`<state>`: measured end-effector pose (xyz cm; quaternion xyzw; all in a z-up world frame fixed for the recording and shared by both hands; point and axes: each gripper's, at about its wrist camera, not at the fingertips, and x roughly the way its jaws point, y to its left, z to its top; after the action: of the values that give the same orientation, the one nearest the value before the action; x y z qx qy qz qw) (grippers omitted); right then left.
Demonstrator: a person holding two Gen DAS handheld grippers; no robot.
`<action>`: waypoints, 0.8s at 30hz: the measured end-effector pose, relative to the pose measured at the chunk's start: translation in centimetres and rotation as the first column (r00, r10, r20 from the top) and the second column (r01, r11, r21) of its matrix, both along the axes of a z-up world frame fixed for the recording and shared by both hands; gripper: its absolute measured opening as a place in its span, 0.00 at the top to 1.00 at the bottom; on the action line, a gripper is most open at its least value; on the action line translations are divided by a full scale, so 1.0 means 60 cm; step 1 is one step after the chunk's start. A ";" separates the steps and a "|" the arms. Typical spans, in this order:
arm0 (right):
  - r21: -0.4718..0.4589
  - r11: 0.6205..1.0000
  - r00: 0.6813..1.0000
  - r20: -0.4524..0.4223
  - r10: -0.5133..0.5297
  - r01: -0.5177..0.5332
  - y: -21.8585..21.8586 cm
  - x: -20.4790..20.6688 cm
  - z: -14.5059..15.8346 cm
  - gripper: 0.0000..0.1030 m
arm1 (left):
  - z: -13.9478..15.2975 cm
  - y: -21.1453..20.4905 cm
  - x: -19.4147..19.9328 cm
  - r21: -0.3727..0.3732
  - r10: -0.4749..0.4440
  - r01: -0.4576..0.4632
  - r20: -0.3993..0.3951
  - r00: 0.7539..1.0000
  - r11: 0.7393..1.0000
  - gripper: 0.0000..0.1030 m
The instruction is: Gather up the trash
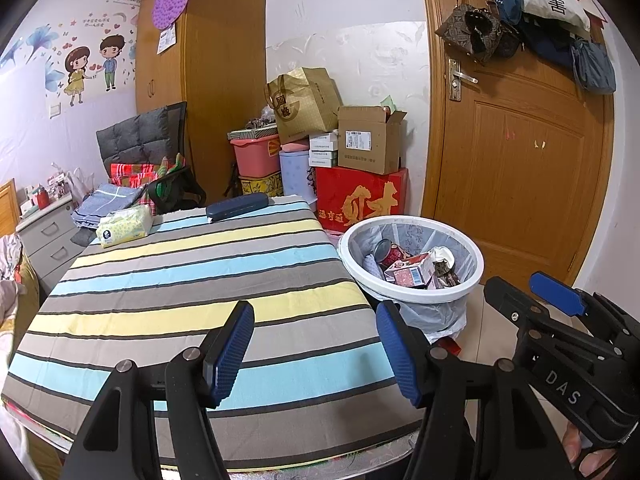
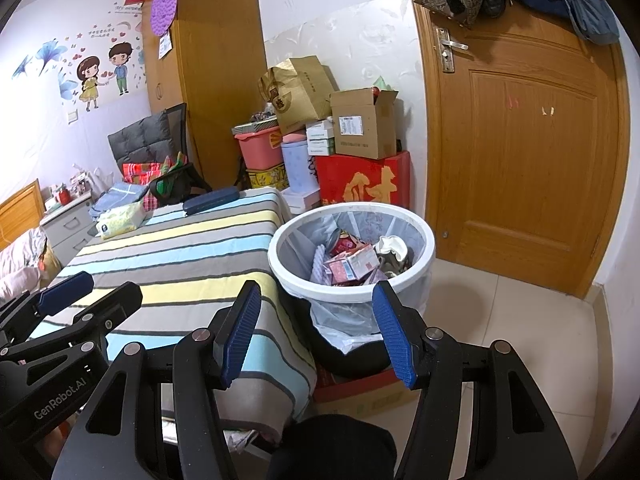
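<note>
A wooden door [image 1: 520, 168] fills the far right, with several bags [image 1: 520, 12] hung on its upper part. Left of it a stack of cardboard boxes and plastic tubs [image 1: 332, 160] stands against the far wall, and a tall wooden wardrobe [image 1: 208, 60] rises further left. The bench [image 1: 200, 280], covered in a cloth of grey, blue and yellow stripes, takes up the near left. At its far edge lie a dark blue oblong case [image 1: 237, 206] and, left of that, a soft yellow-green pack of tissues [image 1: 125, 226].

Just beside the bench's right edge stands the round white trash bin with a pale plastic liner [image 1: 412, 292]. It holds the trash: a pink and white carton [image 1: 410, 274], a red can [image 1: 390, 252] and crumpled white paper [image 1: 442, 256].

The left tool [image 1: 316, 354] hovers over the near bench, blue pads spread apart and gripping nothing. The right tool [image 2: 316, 332] hangs near the bin's near rim, likewise spread and bare.

Only the right wrist view shows the flat cardboard [image 2: 360, 392] on the tiled floor under the bin, and a dark rounded shape [image 2: 332, 448] at the near edge.
</note>
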<state>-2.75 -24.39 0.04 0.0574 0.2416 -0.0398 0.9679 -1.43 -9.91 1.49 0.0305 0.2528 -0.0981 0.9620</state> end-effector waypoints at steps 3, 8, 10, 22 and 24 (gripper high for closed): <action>-0.001 1.000 1.000 -0.001 0.000 0.000 0.000 0.000 0.000 0.42 | 0.000 0.000 0.000 0.000 0.001 -0.001 0.001 1.000 1.000 0.39; -0.001 1.000 1.000 -0.001 -0.001 0.001 0.001 0.001 0.000 0.42 | 0.000 0.003 -0.002 0.001 0.002 -0.002 0.002 1.000 1.000 0.39; 0.001 1.000 1.000 -0.001 0.000 0.000 0.001 0.001 0.000 0.42 | 0.000 0.002 -0.001 0.001 0.001 -0.001 0.002 1.000 1.000 0.39; 0.000 1.000 1.000 0.001 -0.001 0.001 0.001 0.000 -0.002 0.42 | 0.001 0.005 -0.003 0.002 0.001 -0.001 -0.001 1.000 1.000 0.39; -0.001 1.000 1.000 0.000 0.000 0.000 0.001 0.001 -0.002 0.42 | 0.001 0.004 -0.003 0.002 -0.001 0.001 -0.002 1.000 1.000 0.39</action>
<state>-2.72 -24.30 -0.09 0.0572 0.2416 -0.0400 0.9679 -1.60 -9.68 1.53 0.0312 0.2538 -0.0983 0.9617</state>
